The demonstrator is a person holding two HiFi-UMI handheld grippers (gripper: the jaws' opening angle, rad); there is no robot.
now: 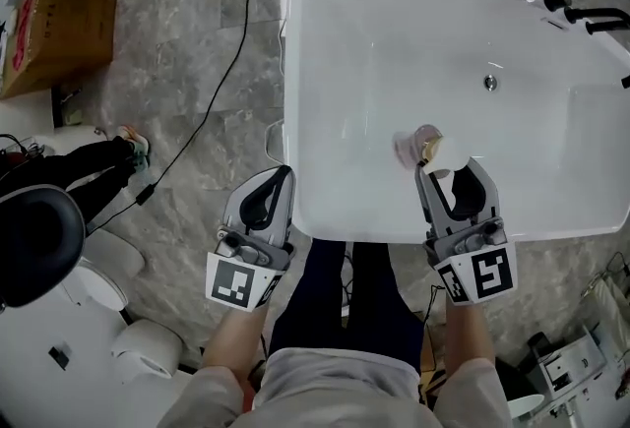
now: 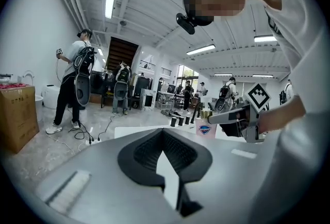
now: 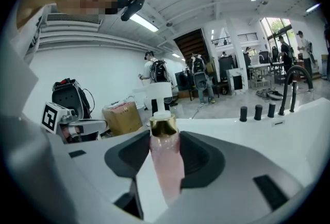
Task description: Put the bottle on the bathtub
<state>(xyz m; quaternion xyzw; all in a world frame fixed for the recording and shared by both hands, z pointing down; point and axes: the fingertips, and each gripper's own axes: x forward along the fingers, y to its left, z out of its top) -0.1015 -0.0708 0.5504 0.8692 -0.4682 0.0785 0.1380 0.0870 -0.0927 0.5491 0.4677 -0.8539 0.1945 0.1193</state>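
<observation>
Right gripper (image 1: 448, 175) clamped on pink bottle (image 3: 166, 166), pads on body just under gold collar, white pump above. Held roughly upright over bathtub (image 1: 325, 42) basin, near front rim; apparently not set down yet. Probably light plastic, liquid inside, smooth and slippery, top-heavy: grip body, not pump. Left gripper (image 2: 164, 133) closed, empty, by tub's front corner.

Glossy smooth bathtub (image 1: 394, 23), translucent plastic bottle (image 3: 167, 166), shiny gold collar (image 3: 163, 126), matt cardboard box (image 1: 59, 23)
</observation>
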